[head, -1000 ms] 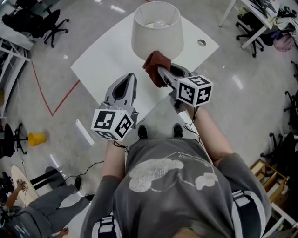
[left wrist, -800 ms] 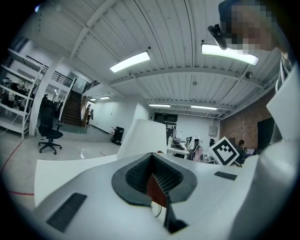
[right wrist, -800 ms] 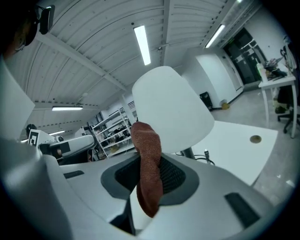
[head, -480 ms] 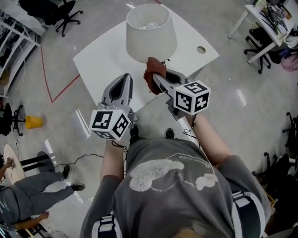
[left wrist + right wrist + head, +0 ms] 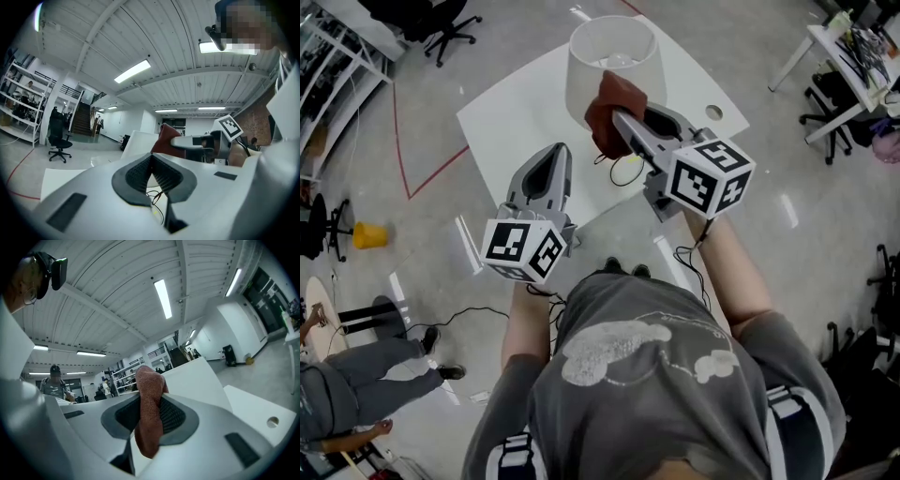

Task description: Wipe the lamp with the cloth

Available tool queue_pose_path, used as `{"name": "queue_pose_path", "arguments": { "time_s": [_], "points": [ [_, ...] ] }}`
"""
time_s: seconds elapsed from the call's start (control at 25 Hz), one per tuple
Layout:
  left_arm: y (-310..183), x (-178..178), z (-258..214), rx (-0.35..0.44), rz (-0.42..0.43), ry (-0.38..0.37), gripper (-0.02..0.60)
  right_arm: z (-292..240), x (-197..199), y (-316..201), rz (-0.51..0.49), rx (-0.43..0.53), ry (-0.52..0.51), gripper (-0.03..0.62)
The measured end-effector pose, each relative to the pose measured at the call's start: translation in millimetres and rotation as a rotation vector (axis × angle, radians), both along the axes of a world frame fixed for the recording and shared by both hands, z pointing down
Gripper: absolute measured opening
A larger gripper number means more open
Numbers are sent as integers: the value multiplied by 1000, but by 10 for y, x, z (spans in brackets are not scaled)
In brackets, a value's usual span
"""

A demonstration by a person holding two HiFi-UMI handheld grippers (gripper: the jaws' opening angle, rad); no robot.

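Cloth (image 5: 612, 108), pinched in your right gripper (image 5: 626, 129), has climbed up the lamp (image 5: 591, 66) at 12 o'clock, so you're wiping; left gripper (image 5: 553, 169) closed, empty

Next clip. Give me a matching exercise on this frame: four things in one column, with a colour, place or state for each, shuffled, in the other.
Things:
1. cloth
2. lamp
3. left gripper
4. table

States:
A. shut, nothing between its fingers
B. white, bears the lamp
C. reddish-brown, clamped in the right gripper
D. upright, with a cream shade

Pairs: 1-C, 2-D, 3-A, 4-B
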State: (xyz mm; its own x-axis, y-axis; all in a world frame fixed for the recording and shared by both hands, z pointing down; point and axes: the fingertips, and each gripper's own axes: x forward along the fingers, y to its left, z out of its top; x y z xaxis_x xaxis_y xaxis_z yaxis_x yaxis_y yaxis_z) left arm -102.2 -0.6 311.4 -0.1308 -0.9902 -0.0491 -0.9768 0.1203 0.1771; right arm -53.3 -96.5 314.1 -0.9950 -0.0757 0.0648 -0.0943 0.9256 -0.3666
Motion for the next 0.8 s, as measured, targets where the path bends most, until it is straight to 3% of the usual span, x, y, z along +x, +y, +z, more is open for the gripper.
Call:
{"name": "queue_pose_path", "arguments": {
  "time_s": [0.4, 0.8],
  "points": [
    [-304, -215, -41, 20, 97, 17, 8, 177, 60, -238, 95, 6, 60, 91],
    [-556, -64, 205, -25, 41, 50, 8, 804, 392, -539, 49, -44, 157, 92]
  ]
}}
